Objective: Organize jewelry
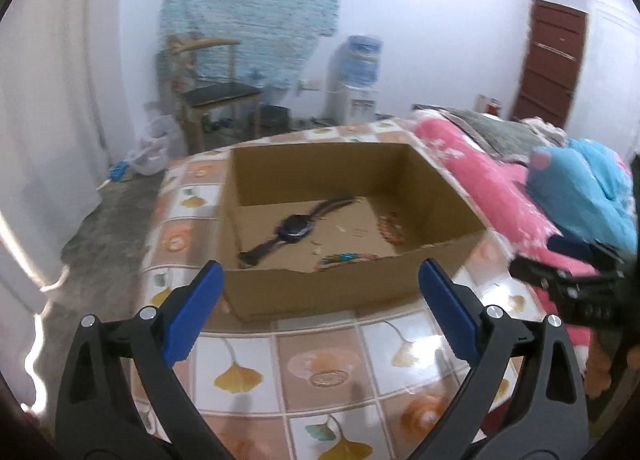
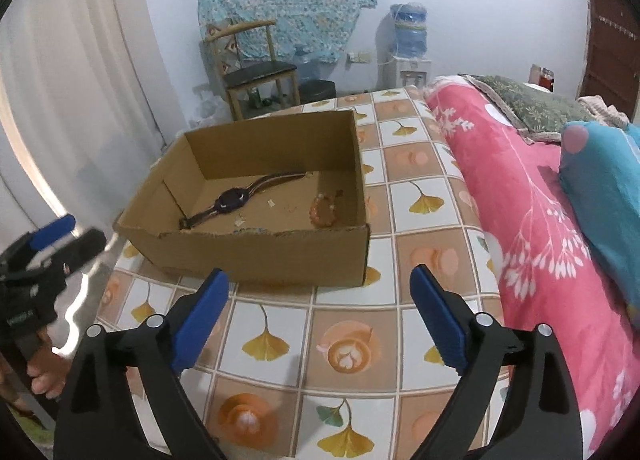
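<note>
An open cardboard box (image 1: 256,288) (image 2: 280,256) stands on the tiled tablecloth. Inside lie a dark wristwatch (image 1: 296,226) (image 2: 232,200), an orange beaded bracelet (image 1: 390,230) (image 2: 322,212) at the right wall, and a multicoloured bracelet (image 1: 344,259) against the near wall. My left gripper (image 1: 320,276) hangs open just in front of the box, nothing between its blue pads. My right gripper (image 2: 318,280) is open too, near the box's front right corner, also without anything in it. In the right wrist view the left gripper (image 2: 64,236) appears at the left edge.
A pink floral blanket (image 2: 532,220) and blue pillow (image 2: 600,180) lie on the bed to the right. The table (image 2: 360,340) ends just left of the box. A chair (image 2: 256,72) and water dispenser (image 2: 408,56) stand at the back wall.
</note>
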`<state>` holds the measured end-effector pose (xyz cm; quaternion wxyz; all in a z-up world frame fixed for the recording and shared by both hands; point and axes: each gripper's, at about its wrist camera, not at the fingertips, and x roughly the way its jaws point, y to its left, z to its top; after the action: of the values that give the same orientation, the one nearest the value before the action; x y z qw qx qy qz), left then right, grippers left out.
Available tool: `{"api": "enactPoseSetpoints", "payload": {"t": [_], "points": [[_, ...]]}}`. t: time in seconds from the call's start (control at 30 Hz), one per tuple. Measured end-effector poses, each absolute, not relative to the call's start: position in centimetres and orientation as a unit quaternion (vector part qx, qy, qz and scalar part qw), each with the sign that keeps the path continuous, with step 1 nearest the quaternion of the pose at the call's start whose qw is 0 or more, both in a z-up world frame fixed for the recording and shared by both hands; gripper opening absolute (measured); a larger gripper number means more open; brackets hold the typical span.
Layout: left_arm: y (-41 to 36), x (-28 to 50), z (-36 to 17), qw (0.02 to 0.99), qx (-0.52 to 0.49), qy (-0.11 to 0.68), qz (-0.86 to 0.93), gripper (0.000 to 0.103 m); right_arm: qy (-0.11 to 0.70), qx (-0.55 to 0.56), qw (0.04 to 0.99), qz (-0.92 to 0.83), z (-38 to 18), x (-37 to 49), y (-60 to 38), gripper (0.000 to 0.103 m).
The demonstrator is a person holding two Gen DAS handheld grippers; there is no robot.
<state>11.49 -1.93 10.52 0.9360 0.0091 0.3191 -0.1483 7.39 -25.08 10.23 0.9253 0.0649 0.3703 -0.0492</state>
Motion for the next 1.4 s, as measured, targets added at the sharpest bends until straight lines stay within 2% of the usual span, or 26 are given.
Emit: {"api": "enactPoseSetpoints", "payload": {"t": [0.17, 0.4, 0.67, 1.1, 1.4], "points": [[-1.2, 11.5, 11.1, 0.946, 0.026, 0.312, -0.086, 0.095, 0.365, 0.045, 0.928, -0.058, 10.4, 7.5, -23.6, 0.095], [-1.1, 11.5, 11.6, 0.952, 0.050, 0.302, -0.016, 0.095, 0.354, 0.044, 0.932, -0.070, 11.1, 7.9, -22.7, 0.095], [-1.1, 11.4, 11.6, 0.944, 0.008, 0.328, -0.040, 0.094, 0.353, 0.052, 0.931, -0.079, 11.3, 8.1, -22.5, 0.095], [-2.6, 12.9, 9.9, 0.923, 0.031, 0.383, 0.013, 0.094, 0.386, 0.052, 0.918, -0.078, 9.8, 9.0, -23.1, 0.095], [-3.0, 12.9, 9.9, 0.922, 0.032, 0.385, 0.007, 0.094, 0.393, 0.054, 0.915, -0.072, 9.6, 9.5, -23.1, 0.095]]}}
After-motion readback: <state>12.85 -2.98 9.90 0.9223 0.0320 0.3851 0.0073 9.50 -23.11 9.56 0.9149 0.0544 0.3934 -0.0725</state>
